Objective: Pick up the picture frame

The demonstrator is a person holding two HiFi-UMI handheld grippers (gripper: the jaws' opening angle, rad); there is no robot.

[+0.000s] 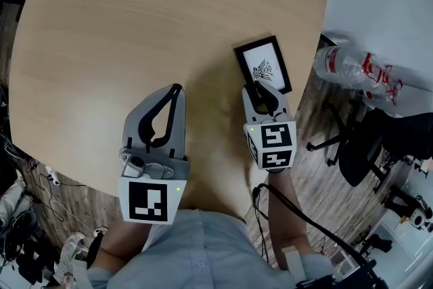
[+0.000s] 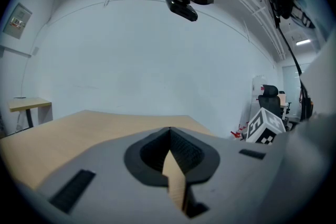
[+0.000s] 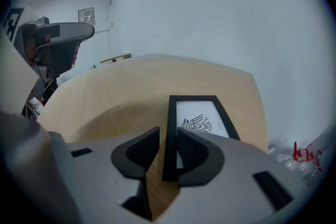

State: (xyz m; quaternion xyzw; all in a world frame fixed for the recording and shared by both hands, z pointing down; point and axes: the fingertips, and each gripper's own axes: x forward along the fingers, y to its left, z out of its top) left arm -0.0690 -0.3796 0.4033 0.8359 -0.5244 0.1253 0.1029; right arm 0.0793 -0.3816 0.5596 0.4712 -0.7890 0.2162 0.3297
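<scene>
**Right gripper open astride the picture frame**

If I close now, I judge the thin black border could slip out, or the flat frame could skid toward the nearby edge of the wooden table. My right jaws stand wide apart with the frame's near left border between them, pads not pressing. My left gripper is closed and empty.

Before you a round light-wood table, off its right edge a clear plastic bottle with red print, nearer you a black office chair on wood-plank floor, at your left a tangle of cables, ahead a plain white wall, a small desk near it.
</scene>
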